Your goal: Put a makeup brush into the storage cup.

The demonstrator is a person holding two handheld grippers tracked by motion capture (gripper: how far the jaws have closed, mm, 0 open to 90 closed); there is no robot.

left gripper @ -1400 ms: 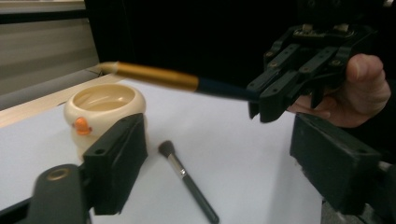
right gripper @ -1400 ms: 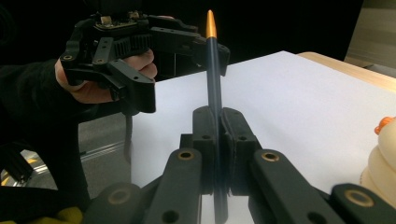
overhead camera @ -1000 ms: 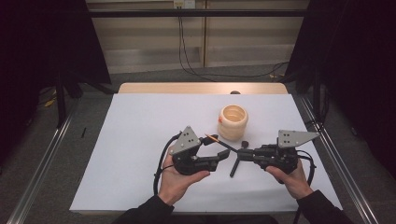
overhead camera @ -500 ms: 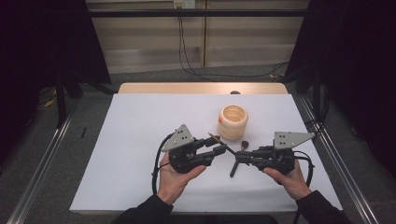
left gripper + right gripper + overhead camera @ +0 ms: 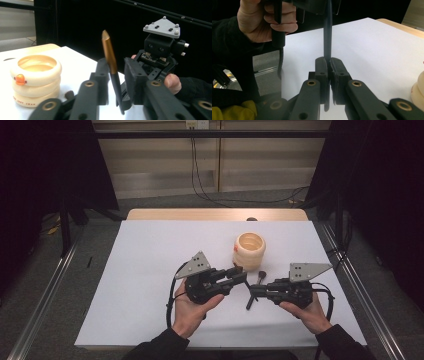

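A thin stick with a gold pointed end and a black shaft [image 5: 109,53] stands between the jaws of my left gripper [image 5: 116,68]. Those jaws have just been closing; the stick lies against one pad and a small gap shows at the other. My right gripper [image 5: 329,62] is shut on the black shaft [image 5: 327,37], and the shaft's end [image 5: 249,302] pokes out below its tips. In the high view, left gripper [image 5: 240,272] and right gripper [image 5: 252,291] meet tip to tip near the table's front middle.
A cream ringed wooden pot [image 5: 249,250] with a small orange duck bill [image 5: 20,79] stands just behind the grippers. A small dark object [image 5: 261,274] lies on the white sheet [image 5: 150,270] beside it. Metal rails run along both sides of the table.
The left gripper's jaws have drawn together around the stick. Both hands stay where they were.
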